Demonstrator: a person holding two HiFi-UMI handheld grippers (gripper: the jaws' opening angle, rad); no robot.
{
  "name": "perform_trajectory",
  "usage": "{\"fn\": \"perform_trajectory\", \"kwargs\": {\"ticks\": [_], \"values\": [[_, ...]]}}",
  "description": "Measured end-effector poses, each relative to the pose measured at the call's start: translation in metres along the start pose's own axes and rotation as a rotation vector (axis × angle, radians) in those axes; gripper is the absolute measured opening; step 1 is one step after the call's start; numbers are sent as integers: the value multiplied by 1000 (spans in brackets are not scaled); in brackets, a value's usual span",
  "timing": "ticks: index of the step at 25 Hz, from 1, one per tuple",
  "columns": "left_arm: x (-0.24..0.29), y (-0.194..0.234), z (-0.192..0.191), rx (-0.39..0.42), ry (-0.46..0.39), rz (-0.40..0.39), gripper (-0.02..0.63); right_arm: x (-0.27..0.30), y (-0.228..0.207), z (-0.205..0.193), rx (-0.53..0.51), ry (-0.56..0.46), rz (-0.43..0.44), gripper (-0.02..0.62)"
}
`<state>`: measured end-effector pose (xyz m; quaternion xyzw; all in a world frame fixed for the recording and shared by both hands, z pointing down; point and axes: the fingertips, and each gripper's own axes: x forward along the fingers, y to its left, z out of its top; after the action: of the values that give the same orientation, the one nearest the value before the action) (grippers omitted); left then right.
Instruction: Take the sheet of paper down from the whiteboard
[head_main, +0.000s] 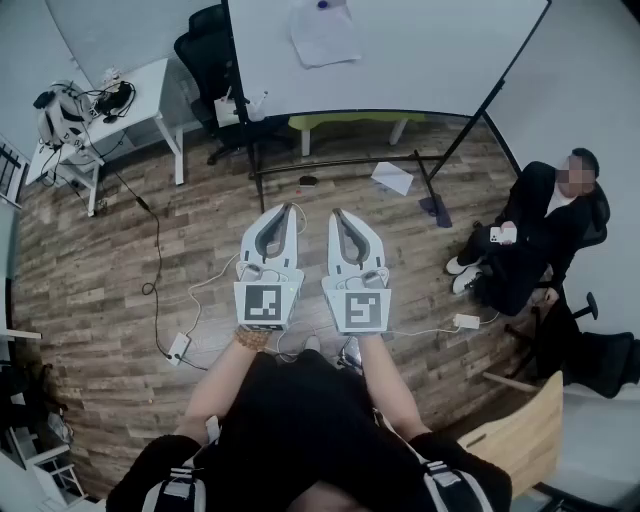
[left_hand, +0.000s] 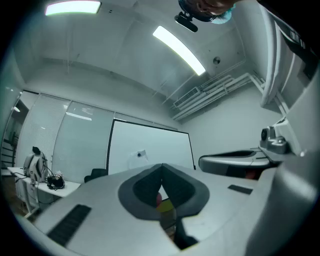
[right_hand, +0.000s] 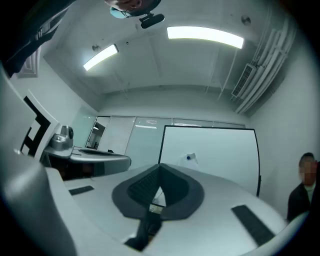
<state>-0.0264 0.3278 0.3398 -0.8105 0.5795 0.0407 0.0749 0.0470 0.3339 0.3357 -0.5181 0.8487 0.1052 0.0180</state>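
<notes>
The whiteboard (head_main: 420, 50) stands on its frame across the room, well ahead of me. A white sheet of paper (head_main: 325, 35) hangs on it under a small blue magnet (head_main: 322, 4). Both gripper views show the board (left_hand: 150, 147) (right_hand: 210, 150) far off, with the paper (left_hand: 139, 156) (right_hand: 190, 159) small on it. My left gripper (head_main: 289, 208) (left_hand: 161, 165) and right gripper (head_main: 336, 213) (right_hand: 160, 165) are held side by side in front of me, far short of the board. Both are shut with nothing between the jaws.
A person in black (head_main: 540, 230) sits at the right wall. A white desk (head_main: 135, 95) with gear and a black office chair (head_main: 205, 50) stand at the left. The board's stand legs (head_main: 340, 162), a loose sheet (head_main: 392, 177) and cables with a power strip (head_main: 178, 347) lie on the wooden floor.
</notes>
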Motion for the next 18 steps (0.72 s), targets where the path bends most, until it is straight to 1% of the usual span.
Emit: {"fn": "perform_trajectory", "kwargs": {"ticks": [3,7,10,13,18], "values": [[6,-17,-3,-9,-4,10,11,-8,-18,0,37,-43,12,-3],[11,-26,-6,-6,0,20,11,-9,-27,-4,71,-51,43,-3],[16,-25,-9,-10,4,30,11,-3,-30,-7,56,-49,57,-3],[28,-23,-10,-19,4,22,11,7,-33,-16,33,-10,62,-3],[52,-12,-19,-40,2,3,11,31,-37,-26,40,-15,61,-3]]}}
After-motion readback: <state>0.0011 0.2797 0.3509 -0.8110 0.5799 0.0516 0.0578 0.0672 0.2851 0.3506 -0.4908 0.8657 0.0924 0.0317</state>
